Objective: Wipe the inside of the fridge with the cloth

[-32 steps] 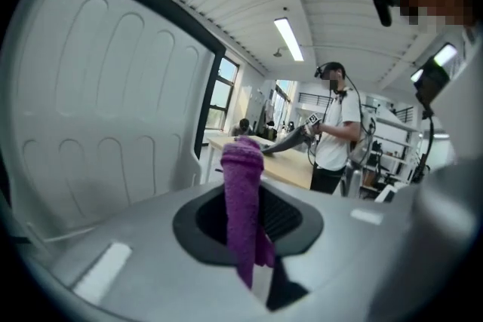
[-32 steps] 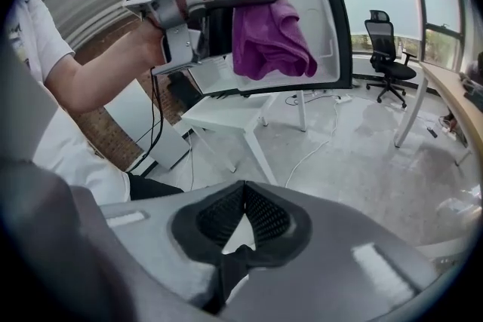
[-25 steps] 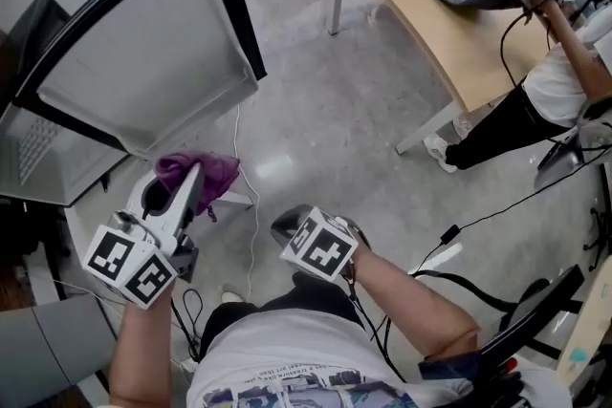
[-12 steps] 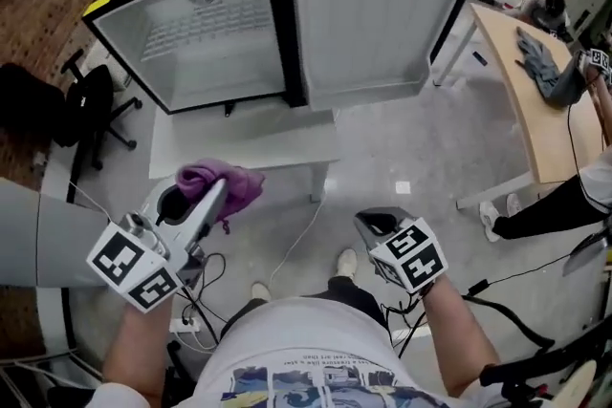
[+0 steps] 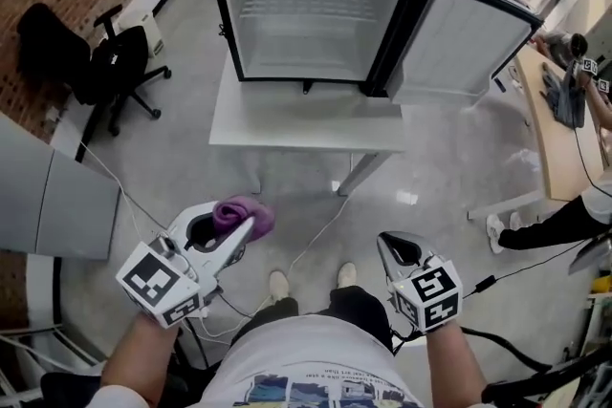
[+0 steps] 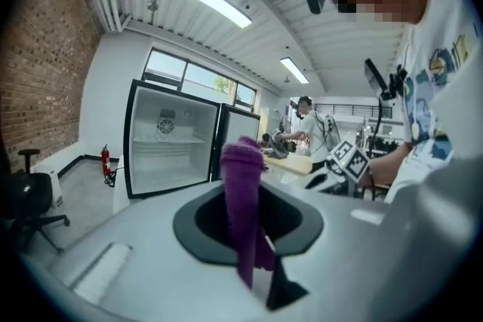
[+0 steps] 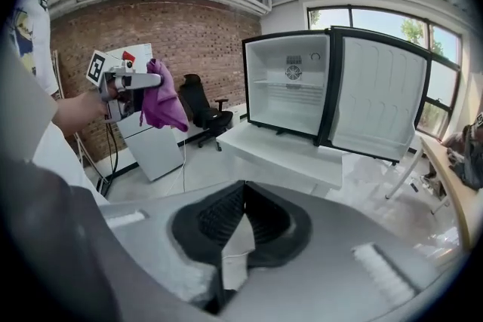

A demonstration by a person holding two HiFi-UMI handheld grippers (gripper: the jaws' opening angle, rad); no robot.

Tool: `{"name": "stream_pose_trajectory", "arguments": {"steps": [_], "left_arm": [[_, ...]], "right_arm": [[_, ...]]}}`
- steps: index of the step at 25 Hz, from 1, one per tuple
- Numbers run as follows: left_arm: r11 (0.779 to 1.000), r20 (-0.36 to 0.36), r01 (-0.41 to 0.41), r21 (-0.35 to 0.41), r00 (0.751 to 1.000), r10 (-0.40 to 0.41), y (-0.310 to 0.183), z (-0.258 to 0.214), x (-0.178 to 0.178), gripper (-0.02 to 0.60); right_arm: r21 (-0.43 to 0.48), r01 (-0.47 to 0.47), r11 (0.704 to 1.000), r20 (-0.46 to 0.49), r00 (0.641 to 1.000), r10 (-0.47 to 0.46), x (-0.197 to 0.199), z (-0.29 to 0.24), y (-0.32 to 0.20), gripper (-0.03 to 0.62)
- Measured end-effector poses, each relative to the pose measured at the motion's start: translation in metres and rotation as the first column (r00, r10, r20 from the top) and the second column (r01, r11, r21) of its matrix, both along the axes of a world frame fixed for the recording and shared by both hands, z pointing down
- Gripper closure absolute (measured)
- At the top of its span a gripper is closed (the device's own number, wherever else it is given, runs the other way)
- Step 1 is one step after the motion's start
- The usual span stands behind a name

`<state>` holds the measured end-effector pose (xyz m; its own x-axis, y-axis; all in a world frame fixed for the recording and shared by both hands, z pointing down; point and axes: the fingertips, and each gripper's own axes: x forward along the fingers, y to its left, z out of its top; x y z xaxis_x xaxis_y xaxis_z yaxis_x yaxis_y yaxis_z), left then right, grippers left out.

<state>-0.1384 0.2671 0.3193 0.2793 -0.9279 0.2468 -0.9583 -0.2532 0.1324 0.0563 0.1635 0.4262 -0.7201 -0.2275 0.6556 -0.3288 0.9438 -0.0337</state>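
My left claw (image 5: 228, 232) is pinched on the purple fleecy cloth (image 6: 243, 185). The cloth is bunched, poking out past the tips, with a tail hanging down between the pads. Same grip as half a second ago, and a second ago too. My right claw (image 7: 240, 196) has its jaws pressed together with nothing in them, also unchanged.

Both claws are held low in front of me, well short of the black mini fridge with white inside (image 5: 306, 24). The left claw is off toward the fridge's hinge-free side and the right claw toward its door side. The cloth is nowhere near the fridge interior.

What's changed is the framing. A second ago only the fridge's open white-lined door (image 5: 461, 48) showed. Half a second ago the fridge sat skewed at the top of the head view. Now it is square ahead and centred, door swung wide to its right, with a wire shelf and round fan visible inside.

The fridge stands on a low white table (image 5: 287, 124). A black office chair (image 5: 107, 53) is left of the fridge by the brick wall. A pale wooden desk (image 5: 547, 134) is right of the fridge, with another person's arm (image 5: 598, 105) over it.
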Motion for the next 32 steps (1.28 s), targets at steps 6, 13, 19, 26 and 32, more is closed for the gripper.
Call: {"name": "stream_pose_trajectory", "arguments": {"steps": [6, 13, 19, 26, 32], "left_arm": [[1.0, -0.036, -0.01, 0.02, 0.999, 0.011, 0.021, -0.001, 0.008, 0.512], [0.999, -0.036, -0.042, 0.03, 0.998, 0.043, 0.024, -0.007, 0.051, 0.512], [0.999, -0.004, -0.043, 0.011, 0.999, 0.043, 0.015, -0.015, 0.107, 0.512], [0.999, 0.013, -0.044, -0.018, 0.999, 0.044, 0.027, -0.005, 0.131, 0.512], [0.994, 0.013, -0.111, 0.005, 0.994, 0.111, 0.029, -0.013, 0.123, 0.511]], "right_arm": [[0.054, 0.01, 0.999, 0.071, 0.997, -0.014, -0.012, -0.025, 0.027, 0.591], [0.164, 0.089, 0.983, 0.085, 0.991, -0.104, -0.003, -0.047, 0.048, 0.591], [0.158, 0.105, 0.982, 0.142, 0.982, -0.128, 0.033, -0.056, 0.045, 0.591], [0.172, 0.117, 0.978, 0.144, 0.979, -0.142, 0.052, -0.05, 0.051, 0.591], [0.192, 0.044, 0.98, 0.162, 0.984, -0.076, 0.047, -0.064, 0.057, 0.591]]}}
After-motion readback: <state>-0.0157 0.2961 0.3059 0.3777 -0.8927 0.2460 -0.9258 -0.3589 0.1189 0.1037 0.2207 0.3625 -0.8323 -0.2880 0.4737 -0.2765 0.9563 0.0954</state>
